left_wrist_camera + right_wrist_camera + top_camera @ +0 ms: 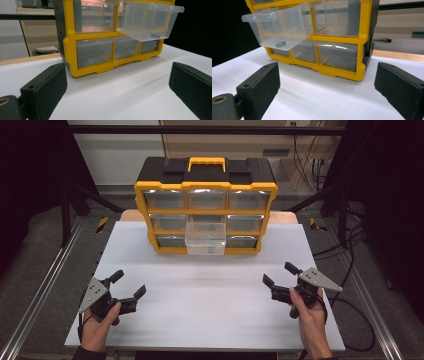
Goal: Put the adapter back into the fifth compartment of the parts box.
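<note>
The organizer (205, 205), a yellow-framed cabinet with a black top and a yellow carry handle (206, 163), stands upright at the far middle of the white table (210, 295). It holds three rows of three clear drawers. The middle drawer (205, 238) of the centre column is pulled well out toward the person's side; all the other drawers sit flush in the frame. In the left gripper view the pulled-out drawer (150, 21) overhangs the bottom row, and a small dark item (155, 35) lies on its floor near the front wall. The right gripper view shows the same drawer (277, 26) with the dark item (280, 43) inside; what the item is cannot be told.

The left gripper (129, 290) sits in front of the organizer and off to its left, well apart from it, low over the table and held by the left hand (97, 327). Its jaws are spread wide with nothing between them.

The right gripper (279, 276) sits in front of the organizer and off to its right, equally well apart from it, held by the right hand (310, 317). Its jaws likewise stand wide apart and grasp nothing.

Both grippers point toward the organizer's front. Neither touches the organizer or the open drawer.
</note>
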### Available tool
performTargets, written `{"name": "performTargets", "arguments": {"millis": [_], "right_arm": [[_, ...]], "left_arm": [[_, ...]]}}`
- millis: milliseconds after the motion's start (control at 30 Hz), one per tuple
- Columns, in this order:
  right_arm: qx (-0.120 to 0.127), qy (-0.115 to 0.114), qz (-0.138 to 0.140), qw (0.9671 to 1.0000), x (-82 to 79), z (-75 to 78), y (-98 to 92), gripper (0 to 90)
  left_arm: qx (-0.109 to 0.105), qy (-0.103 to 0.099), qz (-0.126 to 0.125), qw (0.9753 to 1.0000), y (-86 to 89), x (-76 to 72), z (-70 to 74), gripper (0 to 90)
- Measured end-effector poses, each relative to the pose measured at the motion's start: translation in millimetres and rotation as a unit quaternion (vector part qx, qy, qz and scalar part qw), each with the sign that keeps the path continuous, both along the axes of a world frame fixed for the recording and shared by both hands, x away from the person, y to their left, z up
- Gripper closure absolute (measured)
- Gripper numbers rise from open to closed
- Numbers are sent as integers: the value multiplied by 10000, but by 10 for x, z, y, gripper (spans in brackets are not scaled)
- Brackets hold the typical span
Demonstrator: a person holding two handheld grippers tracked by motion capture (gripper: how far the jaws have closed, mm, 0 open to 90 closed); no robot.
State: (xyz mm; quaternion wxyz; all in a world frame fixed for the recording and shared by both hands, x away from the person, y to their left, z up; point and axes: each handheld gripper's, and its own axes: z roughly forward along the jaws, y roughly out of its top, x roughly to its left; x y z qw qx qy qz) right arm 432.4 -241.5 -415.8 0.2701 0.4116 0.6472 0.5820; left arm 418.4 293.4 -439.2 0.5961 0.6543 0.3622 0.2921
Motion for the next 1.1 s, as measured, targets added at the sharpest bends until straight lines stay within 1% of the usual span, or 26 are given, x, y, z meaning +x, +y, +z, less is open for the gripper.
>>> {"name": "performTargets", "arguments": {"millis": [100, 267, 333, 500, 533, 600, 733, 800, 933, 1000, 1033, 1100], "right_arm": [[36, -19, 20, 10000, -16, -49, -14, 75], [-12, -26, -20, 10000, -36, -133, -19, 75], [-77, -60, -37, 9999, -41, -161, -11, 70], [-215, -122, -73, 9997, -48, -222, 28, 58], [-290, -162, -90, 9994, -46, -239, 44, 55], [-355, -168, -108, 9992, -33, -270, 72, 54], [-458, -128, -166, 9987, 20, -320, 152, 54], [-509, -158, -122, 9985, 28, -324, 191, 54], [-471, -163, -55, 9987, 17, -317, 243, 56], [-517, -159, 1, 9985, 10, -323, 258, 56], [-532, -143, 21, 9985, 7, -329, 261, 56], [-564, -85, 27, 9984, 5, -351, 273, 56]], "left_arm": [[9, 6, -2, 10000, -6, 1, -3, 18], [-16, -10, -40, 10000, -25, -10, 9, 19], [-55, -18, -55, 10000, -41, -19, 16, 20], [-49, -53, -126, 9999, -91, -32, 33, 20], [-58, -52, -133, 9999, -97, -34, 34, 20], [-63, -82, -79, 9999, -110, -44, 43, 23], [-59, -66, 2, 10000, -114, -64, 54, 30], [-56, -69, 14, 10000, -119, -69, 59, 32], [72, 6, 130, 9999, -133, -95, 102, 41], [53, 7, 163, 9999, -139, -121, 144, 46], [35, -29, 189, 9998, -145, -136, 171, 50], [171, -157, 269, 9994, -172, -161, 241, 57]]}}
